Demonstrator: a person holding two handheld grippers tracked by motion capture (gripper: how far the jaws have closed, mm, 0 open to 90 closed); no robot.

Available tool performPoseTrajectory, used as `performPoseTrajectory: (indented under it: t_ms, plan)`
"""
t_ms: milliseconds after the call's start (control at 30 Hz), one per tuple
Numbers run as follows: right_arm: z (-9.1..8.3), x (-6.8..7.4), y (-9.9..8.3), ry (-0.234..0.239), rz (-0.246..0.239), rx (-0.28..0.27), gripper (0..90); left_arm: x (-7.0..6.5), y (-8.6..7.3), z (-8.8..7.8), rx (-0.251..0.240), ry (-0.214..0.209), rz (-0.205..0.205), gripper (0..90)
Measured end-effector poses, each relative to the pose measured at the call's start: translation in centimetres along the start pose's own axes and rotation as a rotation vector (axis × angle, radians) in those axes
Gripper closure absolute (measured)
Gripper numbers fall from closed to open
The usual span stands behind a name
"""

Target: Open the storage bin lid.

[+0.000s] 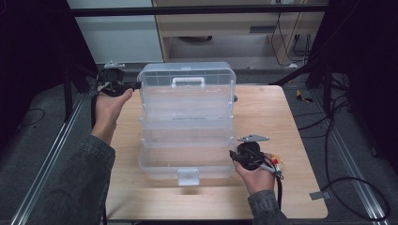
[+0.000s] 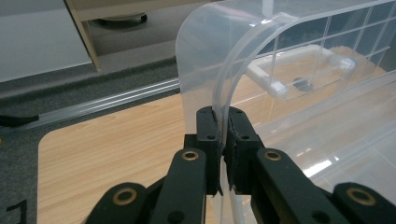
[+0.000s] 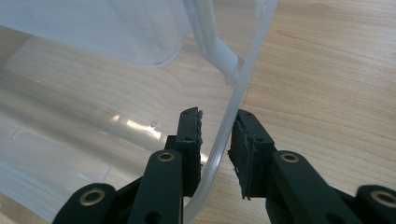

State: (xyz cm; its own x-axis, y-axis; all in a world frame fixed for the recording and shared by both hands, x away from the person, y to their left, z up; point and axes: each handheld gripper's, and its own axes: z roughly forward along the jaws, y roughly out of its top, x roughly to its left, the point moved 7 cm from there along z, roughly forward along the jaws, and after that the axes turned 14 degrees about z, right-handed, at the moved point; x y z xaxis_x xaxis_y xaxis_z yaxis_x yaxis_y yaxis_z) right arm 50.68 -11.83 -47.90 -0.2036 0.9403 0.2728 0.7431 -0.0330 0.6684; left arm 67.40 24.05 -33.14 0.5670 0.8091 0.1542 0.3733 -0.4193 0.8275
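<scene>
A clear plastic tiered storage box (image 1: 187, 136) stands opened out on the wooden table, its trays stepped toward me and a white latch (image 1: 188, 176) on the front. Its lid (image 1: 187, 96) (image 2: 205, 56) stands raised at the back, with a white handle (image 1: 188, 82) (image 2: 299, 70). My left gripper (image 1: 136, 85) (image 2: 223, 119) is shut on the lid's left edge. My right gripper (image 1: 232, 154) (image 3: 218, 113) straddles the bottom tray's right rim (image 3: 247, 70), which runs slantwise between the jaws and touches both pads.
The wooden table (image 1: 267, 117) has bare surface to the right of the box and along its front edge. A light cabinet (image 1: 225, 33) stands behind the table. Cables (image 1: 338, 183) lie on the grey floor at right, beside metal rails (image 1: 356, 168).
</scene>
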Motion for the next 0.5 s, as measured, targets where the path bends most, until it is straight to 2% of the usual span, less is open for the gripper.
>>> performPoseTrajectory:
  t_ms: [500]
  plan:
    - [0.12, -0.09, 0.12, 0.008, -0.001, 0.001, 73.4, 0.33, 0.2, 0.7, 0.022, 0.006, -0.002, 84.6]
